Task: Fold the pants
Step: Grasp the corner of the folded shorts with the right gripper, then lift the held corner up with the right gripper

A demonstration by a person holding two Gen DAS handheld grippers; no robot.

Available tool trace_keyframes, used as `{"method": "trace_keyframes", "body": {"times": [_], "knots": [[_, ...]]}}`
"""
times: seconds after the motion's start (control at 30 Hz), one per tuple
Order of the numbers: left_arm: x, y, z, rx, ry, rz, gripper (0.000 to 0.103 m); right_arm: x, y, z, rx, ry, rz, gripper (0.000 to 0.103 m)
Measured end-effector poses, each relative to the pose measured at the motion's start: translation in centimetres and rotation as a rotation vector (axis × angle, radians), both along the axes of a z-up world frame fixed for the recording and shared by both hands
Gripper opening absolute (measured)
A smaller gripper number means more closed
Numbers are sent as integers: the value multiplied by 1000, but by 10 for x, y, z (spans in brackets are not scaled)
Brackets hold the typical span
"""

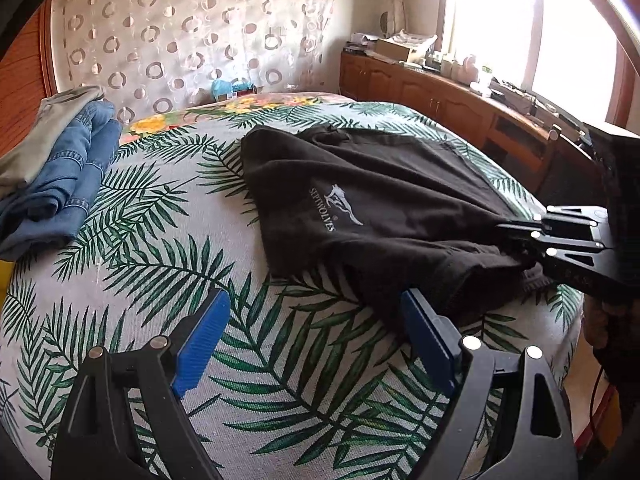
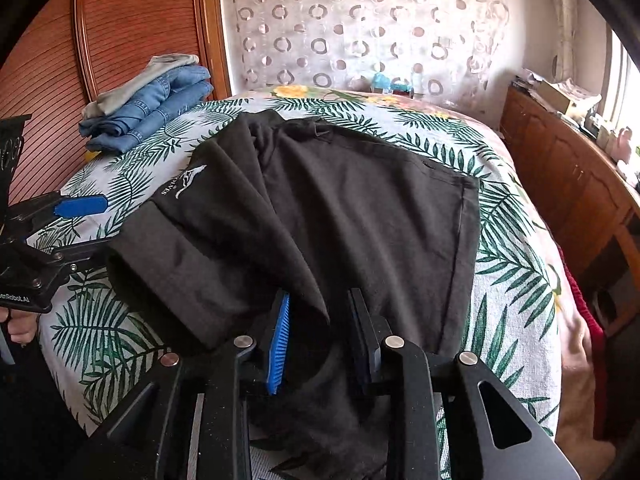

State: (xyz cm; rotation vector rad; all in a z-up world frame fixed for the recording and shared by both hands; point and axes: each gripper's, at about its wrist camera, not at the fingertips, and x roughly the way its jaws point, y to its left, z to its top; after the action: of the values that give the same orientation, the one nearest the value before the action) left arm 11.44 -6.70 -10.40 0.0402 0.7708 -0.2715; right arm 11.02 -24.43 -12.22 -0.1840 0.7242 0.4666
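On bed (image 2: pixel 516 272), black pants (image 2: pixel 360 208) pinched in right tool (image 2: pixel 320 340), left tool (image 1: pixel 316 340) beside

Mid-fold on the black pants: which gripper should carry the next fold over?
Right, probably. The right gripper is shut on the black pants at their near edge; the left gripper is open above the bedspread, holding nothing.

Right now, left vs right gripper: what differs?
The left gripper is open, its blue pads wide apart over bare bedspread, holding nothing. The right gripper has its fingers closed in on a bunch of the black pants. The left hovers at the pants' near-left edge; the right sits at their near hem, cloth pulled taut toward it. Both have the same black frame and blue pads.
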Motion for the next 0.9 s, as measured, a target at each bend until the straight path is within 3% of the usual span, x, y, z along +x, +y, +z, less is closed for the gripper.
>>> {"method": "trace_keyframes", "body": {"times": [0.07,0.23,0.4,0.6,0.9], "knots": [[-2,2,5,-17,-18,5,88,-1,2,2,8,-38,17,3],[-6,4,26,-71,-77,9,88,-34,1,29,38,-181,31,2],[6,-6,28,-32,-76,-5,88,-64,-6,49,44,-279,21,2],[10,-20,16,-6,-37,-37,88,-79,-24,44,33,-288,-29,2],[9,-29,10,13,-22,-52,88,-79,-30,18,31,-198,-112,2]]}}
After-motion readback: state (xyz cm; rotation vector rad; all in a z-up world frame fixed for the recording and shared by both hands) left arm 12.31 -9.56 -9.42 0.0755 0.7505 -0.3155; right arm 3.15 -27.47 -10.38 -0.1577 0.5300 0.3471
